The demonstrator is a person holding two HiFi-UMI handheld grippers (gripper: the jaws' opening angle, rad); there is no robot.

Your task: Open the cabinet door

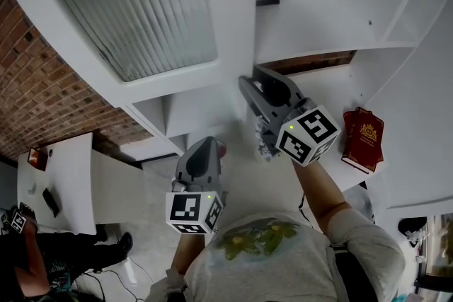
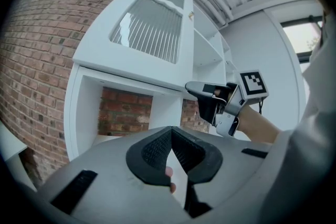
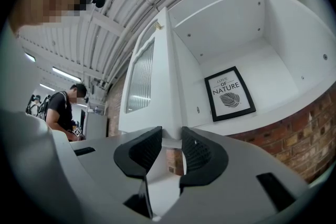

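So the big white cabinet [image 1: 368,3] is all flat matte panels and boxy shelves, with rough brick behind it. The cabinet door [image 1: 233,18] already stands swung out, well off the carcass, a smooth painted frame around a ribbed glass panel [image 1: 134,10]. The right gripper [image 3: 170,144] is pinching the door's thin bottom edge between its ridged pads. I'd stay on the frame and follow the hinge arc, since that paint looks slippery. The left gripper [image 2: 171,136] hangs below, tips pressed together, empty.

Bright, even light, soft shadows. Fisheye bending, black corners in gripper views. Ceiling strip lights [image 3: 59,74] glowing at nine o'clock. Cabinet door [image 1: 141,10] slightly soft.
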